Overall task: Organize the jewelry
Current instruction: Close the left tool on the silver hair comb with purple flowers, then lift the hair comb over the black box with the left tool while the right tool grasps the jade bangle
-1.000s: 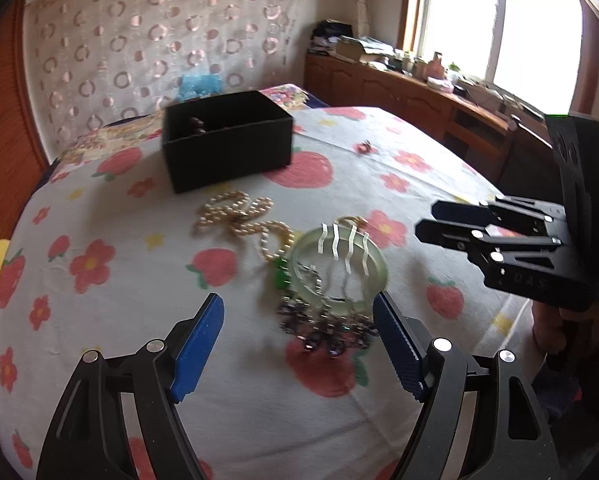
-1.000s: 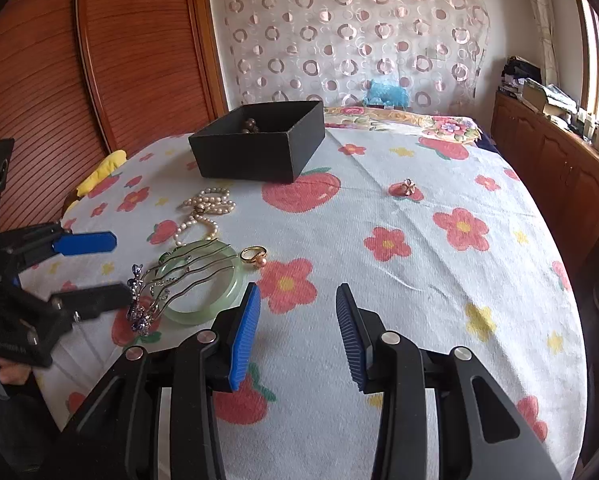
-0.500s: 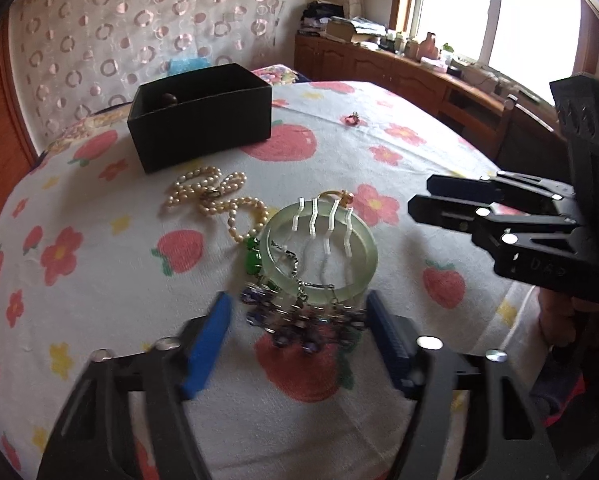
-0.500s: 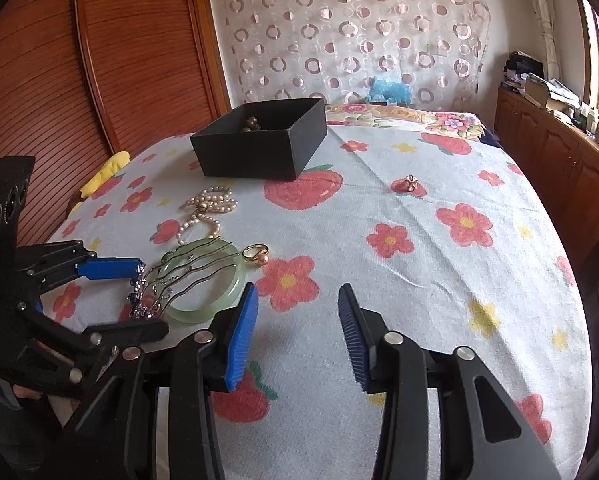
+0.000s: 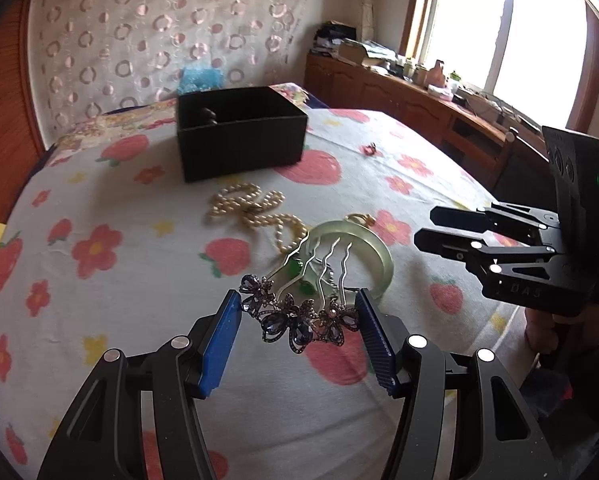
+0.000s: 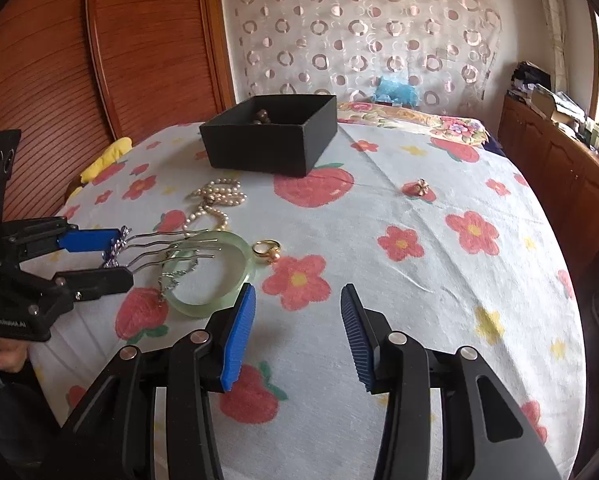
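My left gripper [image 5: 297, 320] is shut on a hair comb [image 5: 299, 320] with dark blue jewelled flowers and wavy silver prongs, holding it lifted above the cloth; it shows from the side in the right wrist view [image 6: 155, 246]. Below it lie a pale green bangle [image 5: 363, 248], a pearl necklace [image 5: 251, 208] and a gold ring [image 6: 266, 249]. A black open box [image 5: 239, 132] stands further back with a small dark item inside. A small brooch [image 6: 418, 188] lies to the right. My right gripper [image 6: 297, 332] is open and empty over the cloth.
The round table has a white cloth [image 6: 419, 280] with strawberries and flowers. A wooden sideboard [image 5: 419, 108] with clutter runs under the window at right. A wooden panel [image 6: 79, 60] and a yellow object [image 6: 107, 156] are at left.
My left gripper moved in around the hair comb, closed on its flowered end and lifted it off the bangle. The right gripper stayed about still and open.
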